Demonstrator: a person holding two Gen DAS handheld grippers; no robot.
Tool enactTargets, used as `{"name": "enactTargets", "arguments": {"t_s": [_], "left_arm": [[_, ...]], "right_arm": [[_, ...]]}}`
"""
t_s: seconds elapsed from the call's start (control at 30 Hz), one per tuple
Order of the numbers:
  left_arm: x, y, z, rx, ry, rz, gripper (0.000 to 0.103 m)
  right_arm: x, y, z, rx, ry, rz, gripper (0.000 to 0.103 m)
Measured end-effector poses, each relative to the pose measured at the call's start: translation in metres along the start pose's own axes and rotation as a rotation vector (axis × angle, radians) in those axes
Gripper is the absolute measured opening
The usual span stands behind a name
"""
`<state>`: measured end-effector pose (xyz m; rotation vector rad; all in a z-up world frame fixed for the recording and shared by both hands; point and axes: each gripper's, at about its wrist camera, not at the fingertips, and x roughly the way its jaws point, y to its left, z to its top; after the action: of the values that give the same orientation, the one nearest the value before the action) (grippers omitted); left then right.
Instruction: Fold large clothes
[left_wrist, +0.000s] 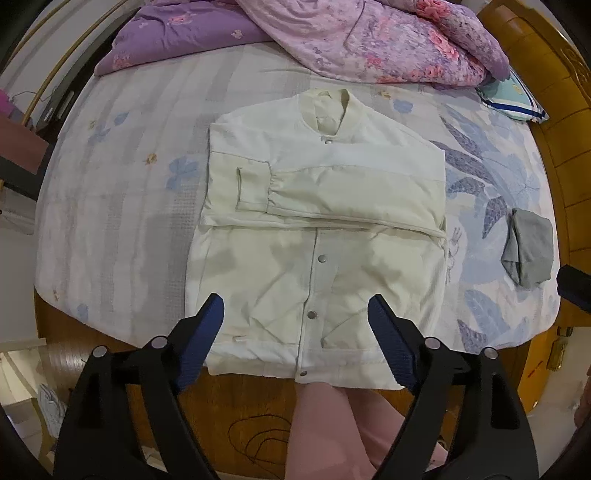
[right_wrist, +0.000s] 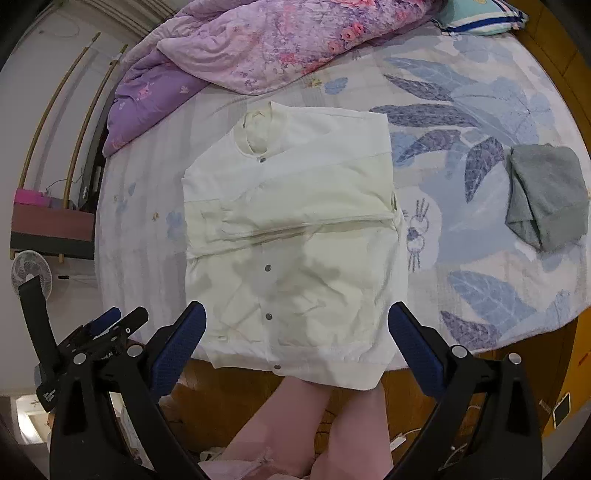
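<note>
A cream jacket (left_wrist: 317, 236) lies flat on the bed (left_wrist: 122, 206), with its hem at the near edge, close to the person's legs. Both sleeves are already folded across its chest, and the snaps run down the middle. The left gripper (left_wrist: 295, 325) hangs above the hem with its jaws spread wide and nothing between them. The right gripper (right_wrist: 297, 328) hangs above the same part, and its jaws are spread wide too, with nothing in them. The jacket looks light and soft, so it will bend easily and may droop or slip if only 1 corner is lifted. It looks a bit smooth, so a firm pinch seems best. The thick band at the hem looks like the best place to hold, with 1 gripper near each bottom corner. Then the bottom half could fold up toward the collar (left_wrist: 332, 110). A small grey folded cloth (right_wrist: 546, 195) sits well apart on the right. A purple quilt (right_wrist: 258, 44) is bunched at the far end.
</note>
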<state>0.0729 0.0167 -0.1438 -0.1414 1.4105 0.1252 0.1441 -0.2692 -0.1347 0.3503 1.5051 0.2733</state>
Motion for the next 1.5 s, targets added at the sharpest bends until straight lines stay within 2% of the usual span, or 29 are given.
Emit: {"name": "enactTargets", "arguments": {"t_s": [0.2, 0.4, 0.57, 0.7, 0.77, 0.9, 1.13, 1.5], "left_arm": [[0.007, 0.008, 0.024, 0.026, 0.012, -0.022, 0.084], [0.027, 0.029, 0.069, 0.071, 0.039, -0.04, 0.087], [0.049, 0.054, 0.115, 0.106, 0.072, -0.056, 0.089], [0.068, 0.068, 0.143, 0.134, 0.096, -0.059, 0.089], [0.079, 0.072, 0.156, 0.141, 0.111, -0.068, 0.089], [0.102, 0.079, 0.179, 0.137, 0.149, -0.08, 0.089], [0.147, 0.088, 0.217, 0.082, 0.219, -0.073, 0.089], [0.242, 0.129, 0.292, -0.033, 0.324, 0.013, 0.089]], "right_arm": [[0.019, 0.011, 0.005, 0.031, 0.035, -0.031, 0.095], [0.05, 0.034, 0.023, 0.077, 0.072, -0.046, 0.095], [0.073, 0.055, 0.047, 0.157, 0.084, -0.063, 0.095], [0.086, 0.058, 0.064, 0.265, 0.087, -0.035, 0.095], [0.091, 0.06, 0.072, 0.283, 0.093, -0.014, 0.095], [0.102, 0.06, 0.099, 0.308, 0.097, -0.045, 0.095], [0.133, 0.038, 0.157, 0.313, 0.125, -0.093, 0.095], [0.213, -0.018, 0.251, 0.256, 0.246, -0.173, 0.095]]}}
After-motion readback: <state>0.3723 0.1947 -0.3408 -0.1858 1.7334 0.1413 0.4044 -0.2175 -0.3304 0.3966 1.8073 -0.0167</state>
